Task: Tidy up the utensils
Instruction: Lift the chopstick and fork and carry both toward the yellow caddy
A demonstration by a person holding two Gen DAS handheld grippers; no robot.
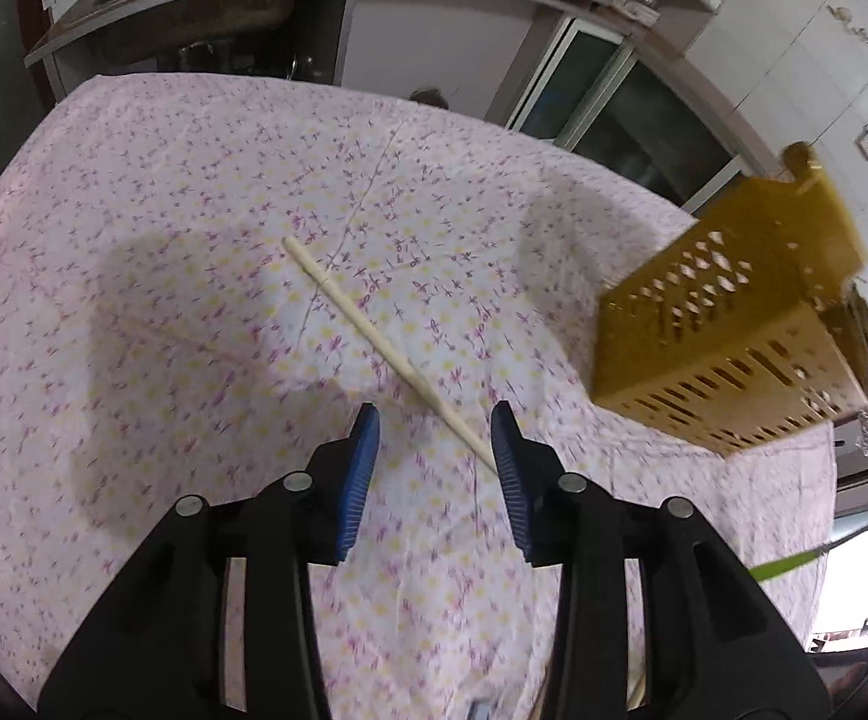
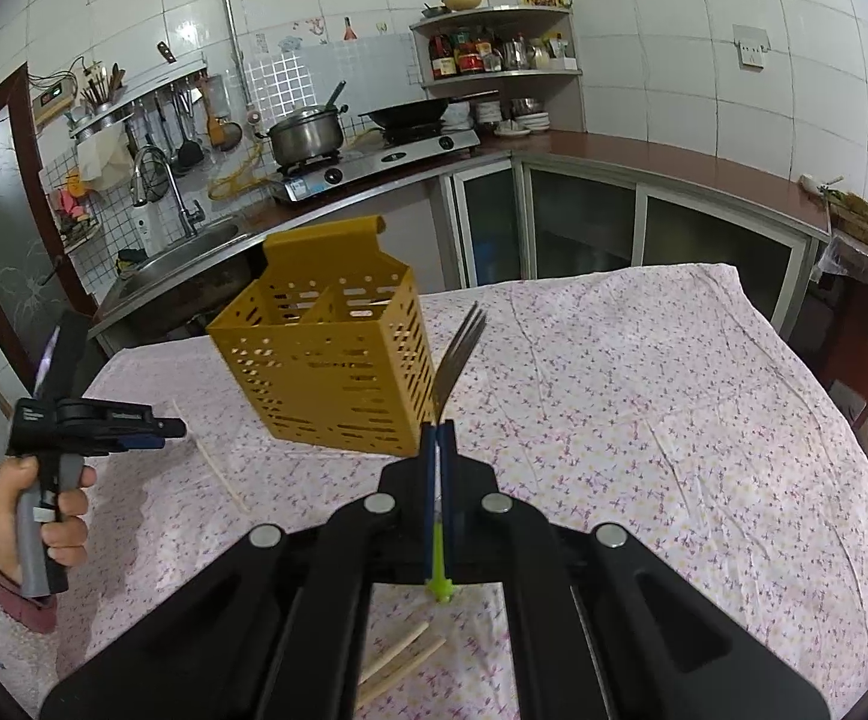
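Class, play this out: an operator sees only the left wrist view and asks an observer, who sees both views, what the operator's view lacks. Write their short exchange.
Operator: My open left gripper is over a chopstick. What is the right gripper doing?
Observer: The right gripper is shut on a fork, tines up.
Operator: I only see the yellow holder from outside. Is it divided?
Observer: Yes, a partition splits the yellow holder into two compartments.
Operator: Are there more chopsticks?
Observer: Two more lie on the tablecloth beneath the right gripper, near the table's front edge.
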